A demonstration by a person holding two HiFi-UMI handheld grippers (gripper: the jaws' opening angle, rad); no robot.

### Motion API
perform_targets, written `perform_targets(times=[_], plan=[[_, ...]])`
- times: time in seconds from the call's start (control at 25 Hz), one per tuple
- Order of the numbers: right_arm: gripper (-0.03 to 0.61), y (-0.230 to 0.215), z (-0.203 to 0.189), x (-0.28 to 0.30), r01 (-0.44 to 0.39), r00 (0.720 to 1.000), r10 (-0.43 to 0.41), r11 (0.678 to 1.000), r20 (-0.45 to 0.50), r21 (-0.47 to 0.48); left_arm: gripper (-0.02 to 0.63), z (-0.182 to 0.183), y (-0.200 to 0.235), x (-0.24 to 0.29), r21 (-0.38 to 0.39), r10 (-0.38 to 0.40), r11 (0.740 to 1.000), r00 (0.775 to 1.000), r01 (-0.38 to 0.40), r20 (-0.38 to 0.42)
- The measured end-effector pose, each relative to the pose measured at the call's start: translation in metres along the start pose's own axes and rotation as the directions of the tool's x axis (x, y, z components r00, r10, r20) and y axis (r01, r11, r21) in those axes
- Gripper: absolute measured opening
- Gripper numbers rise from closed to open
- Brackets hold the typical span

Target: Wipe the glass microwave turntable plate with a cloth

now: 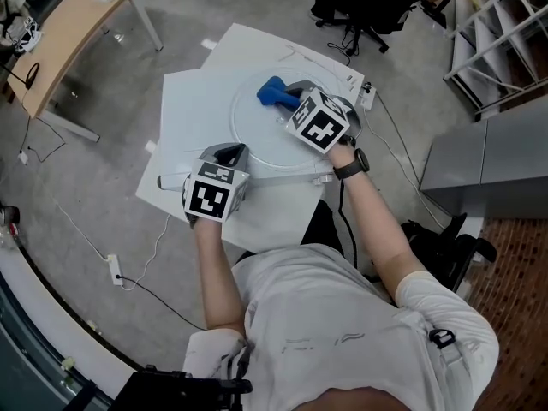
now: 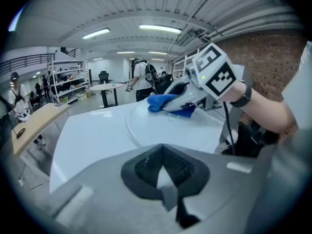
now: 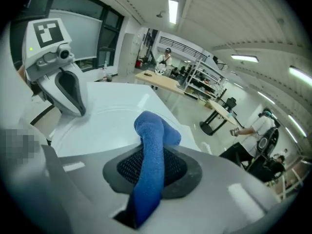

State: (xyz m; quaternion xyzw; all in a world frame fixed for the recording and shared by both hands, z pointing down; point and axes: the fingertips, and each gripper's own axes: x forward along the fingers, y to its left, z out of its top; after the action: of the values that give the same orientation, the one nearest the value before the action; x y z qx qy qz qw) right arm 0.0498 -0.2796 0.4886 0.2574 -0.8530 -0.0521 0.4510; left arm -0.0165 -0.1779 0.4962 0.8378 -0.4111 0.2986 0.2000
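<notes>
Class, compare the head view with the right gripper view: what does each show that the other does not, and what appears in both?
Only the head view shows the person's white shirt, the wristwatch and the wooden desk. Only the right gripper view shows the right gripper from within, its jaws shut on the blue cloth, plus distant shelving. Both show the cloth, the glass plate, the left gripper and the white table.

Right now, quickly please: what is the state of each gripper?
Left gripper: closed, apparently on the rim of the plate.
Right gripper: closed on the cloth.
</notes>
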Motion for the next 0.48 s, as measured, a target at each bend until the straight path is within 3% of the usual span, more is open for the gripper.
perform_targets(times=[0.08, 0.2, 0.32, 0.48], plan=[[0.071, -0.024, -0.023, -0.011, 0.055, 0.998, -0.054, 0.998, -0.035, 0.04, 0.0, 0.0, 0.001, 0.0, -0.005, 0.003, 1.0, 1.0, -0.003, 0.0], [0.072, -0.031, -0.052, -0.032, 0.076, 0.996, -0.071, 0.993, -0.054, 0.092, 0.0, 0.0, 0.001, -0.001, 0.006, 0.015, 1.0, 1.0, -0.015, 0.001], [0.072, -0.002, -0.061, -0.048, 0.041, 0.998, -0.036, 0.993, -0.048, 0.112, 0.0, 0.0, 0.001, -0.001, 0.013, 0.02, 1.0, 1.0, -0.02, 0.003], [0.072, 0.05, -0.041, -0.055, -0.028, 1.0, 0.029, 0.999, -0.012, 0.044, 0.001, 0.001, 0.0, 0.001, 0.021, 0.016, 1.0, 1.0, -0.017, 0.006]])
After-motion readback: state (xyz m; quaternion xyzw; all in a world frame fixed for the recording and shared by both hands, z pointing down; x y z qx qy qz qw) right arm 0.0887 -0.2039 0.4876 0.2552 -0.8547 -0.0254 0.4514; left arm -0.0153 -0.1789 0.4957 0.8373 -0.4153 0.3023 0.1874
